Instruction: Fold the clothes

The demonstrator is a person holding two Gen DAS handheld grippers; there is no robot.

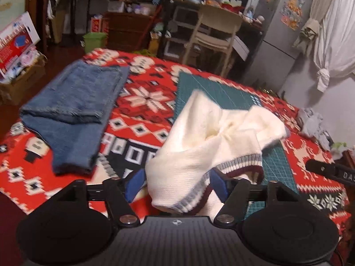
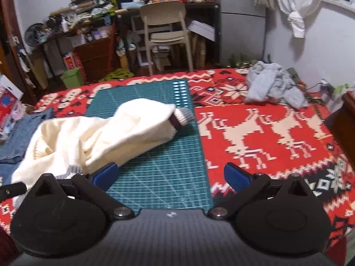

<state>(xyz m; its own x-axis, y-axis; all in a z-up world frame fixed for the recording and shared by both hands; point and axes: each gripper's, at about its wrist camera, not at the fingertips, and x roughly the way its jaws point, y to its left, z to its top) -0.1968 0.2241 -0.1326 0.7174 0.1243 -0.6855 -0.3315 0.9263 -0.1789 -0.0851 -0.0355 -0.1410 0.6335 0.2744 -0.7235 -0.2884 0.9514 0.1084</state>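
A cream knit sweater (image 1: 199, 137) with grey and maroon striped trim lies crumpled on a green cutting mat (image 1: 221, 88). My left gripper (image 1: 176, 184) is open, and the sweater's striped hem lies bunched between its blue pads, touching the right one. In the right wrist view the sweater (image 2: 99, 133) spreads across the left of the mat (image 2: 155, 177), one sleeve cuff (image 2: 182, 116) pointing right. My right gripper (image 2: 170, 175) stands open over bare mat, nothing between its fingers, its left pad at the sweater's edge.
Folded blue jeans (image 1: 73, 110) rest to the left on the red patterned blanket (image 1: 142, 102). A crumpled grey garment (image 2: 273, 86) lies at the far right. Beyond the surface stand a beige chair (image 2: 164, 26), cluttered shelves and a green bin (image 2: 72, 77).
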